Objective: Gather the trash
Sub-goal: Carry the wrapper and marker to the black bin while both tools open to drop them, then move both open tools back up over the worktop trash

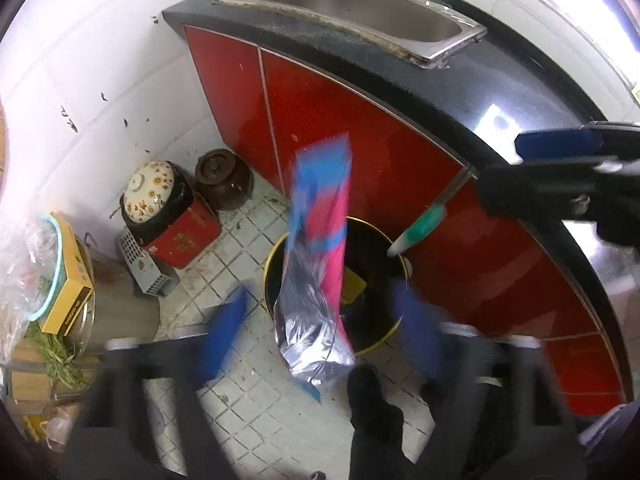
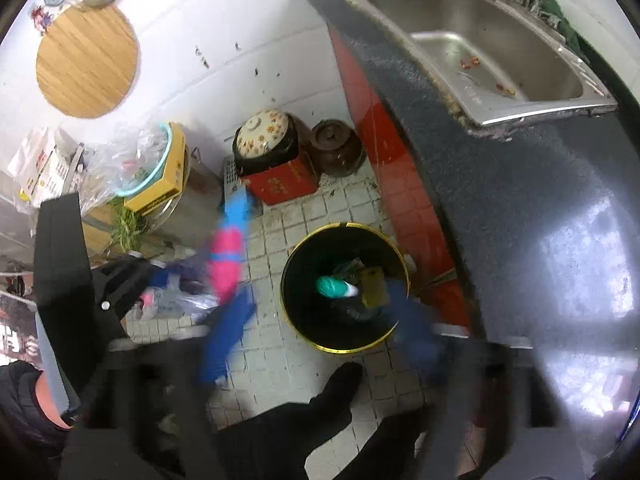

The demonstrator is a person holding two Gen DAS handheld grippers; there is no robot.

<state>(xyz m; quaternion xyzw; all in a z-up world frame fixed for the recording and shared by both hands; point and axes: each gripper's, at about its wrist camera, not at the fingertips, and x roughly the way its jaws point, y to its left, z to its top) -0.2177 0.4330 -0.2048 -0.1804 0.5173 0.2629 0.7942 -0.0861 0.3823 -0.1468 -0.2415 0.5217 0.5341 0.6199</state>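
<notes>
A black trash bin with a yellow rim (image 1: 270,276) (image 2: 288,292) stands on the tiled floor by the red cabinet. A pink, blue and silver foil wrapper (image 1: 320,256) hangs blurred in the air between my left gripper's (image 1: 320,324) open blue fingers (image 1: 224,328), over the bin's near edge; nothing grips it. A green and white tube (image 1: 420,228) falls from my right gripper toward the bin; in the right wrist view the tube (image 2: 336,287) is over the bin's inside. My right gripper (image 2: 320,324) is open, with blue fingers (image 2: 228,340) either side of the bin. The wrapper (image 2: 228,260) shows at the left.
A red cabinet (image 1: 320,120) under a black counter (image 1: 500,88) with a steel sink (image 1: 360,8) runs along the right. A flowered pot on a red box (image 1: 160,208), a brown jar (image 1: 224,180) and a yellow box with a plastic bag (image 1: 60,280) crowd the left wall. My dark shoe (image 2: 332,392) is near the bin.
</notes>
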